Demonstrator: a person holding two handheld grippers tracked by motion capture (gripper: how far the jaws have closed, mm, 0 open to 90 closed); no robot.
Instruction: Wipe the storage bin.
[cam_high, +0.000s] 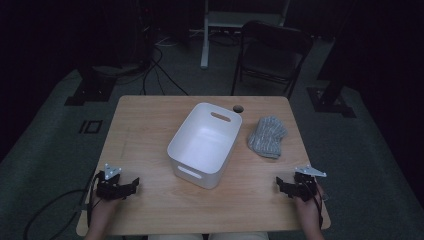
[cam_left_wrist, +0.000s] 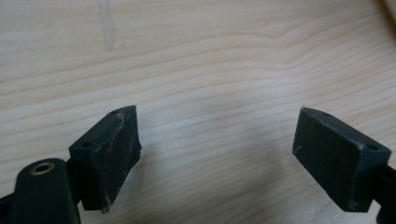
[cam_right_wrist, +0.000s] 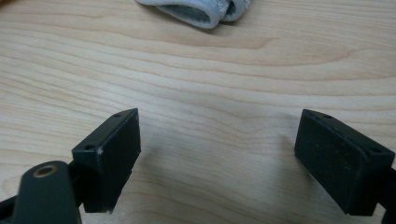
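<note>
A white plastic bin (cam_high: 205, 144) with handle slots stands empty in the middle of the wooden table (cam_high: 150, 120). To its right lies a folded grey knitted cloth (cam_high: 267, 136), whose near edge (cam_right_wrist: 196, 11) shows at the top of the right gripper view. My left gripper (cam_high: 134, 186) rests near the table's front left, and its jaws stand wide apart over bare wood (cam_left_wrist: 217, 135). At the front right, my right gripper (cam_high: 280, 186) is open too, with nothing between its jaws (cam_right_wrist: 217, 140).
A small round hole (cam_high: 238, 108) sits in the table's far edge behind the bin. Beyond the table stand a dark folding chair (cam_high: 272, 52) and a white stand leg (cam_high: 204, 35). Cables run over the dark floor at left.
</note>
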